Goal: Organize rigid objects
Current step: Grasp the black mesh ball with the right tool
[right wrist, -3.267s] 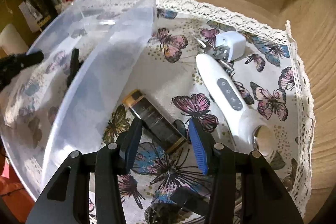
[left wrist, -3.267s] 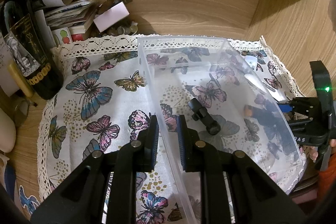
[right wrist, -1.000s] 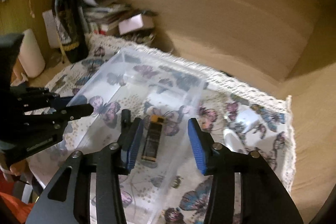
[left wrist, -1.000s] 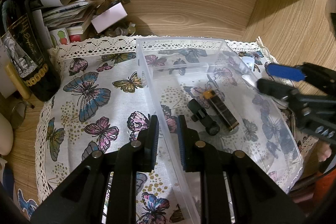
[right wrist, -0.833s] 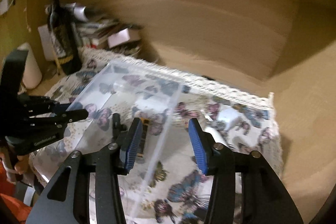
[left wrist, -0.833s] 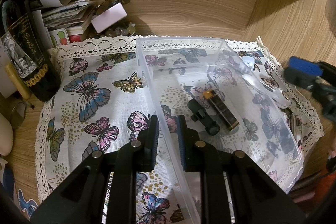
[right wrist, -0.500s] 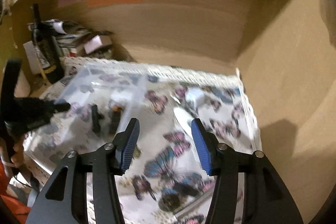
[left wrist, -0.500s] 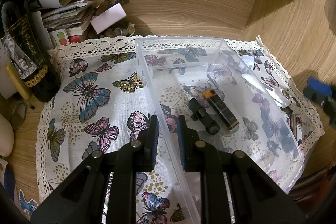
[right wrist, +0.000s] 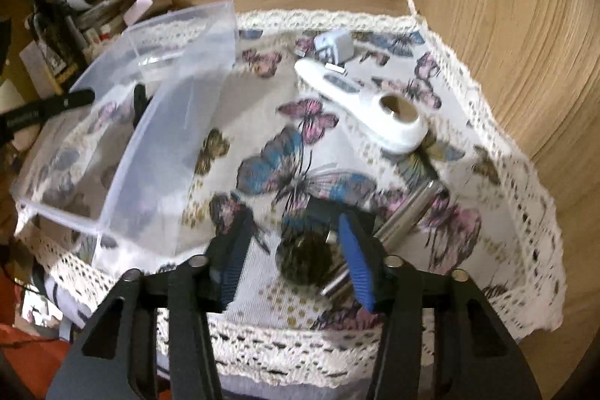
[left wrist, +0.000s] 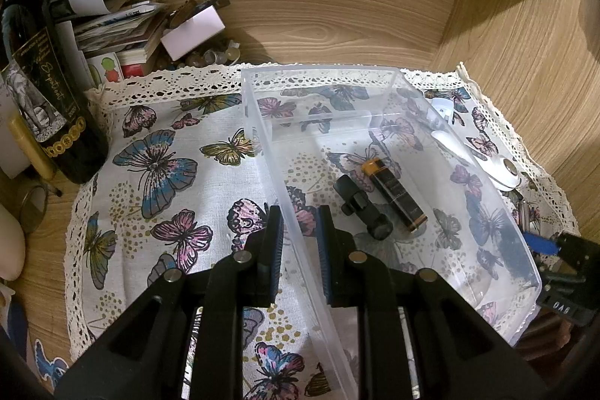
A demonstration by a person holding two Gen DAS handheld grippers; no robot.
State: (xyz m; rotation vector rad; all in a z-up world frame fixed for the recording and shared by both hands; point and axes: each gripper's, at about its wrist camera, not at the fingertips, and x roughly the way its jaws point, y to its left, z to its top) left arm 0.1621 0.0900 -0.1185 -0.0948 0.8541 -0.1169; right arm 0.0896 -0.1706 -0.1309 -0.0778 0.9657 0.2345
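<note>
2 items lie in the bin point(left wrist: 465, 152); left gripper point(left wrist: 298, 235) pinches its wall; right gripper point(right wrist: 294, 255) gapes, blurred.

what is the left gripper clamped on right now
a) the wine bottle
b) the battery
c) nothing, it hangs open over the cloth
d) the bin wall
d: the left gripper has one finger on each side of the clear bin wall, closed on it, while the battery lies loose on the bin floor.
</note>
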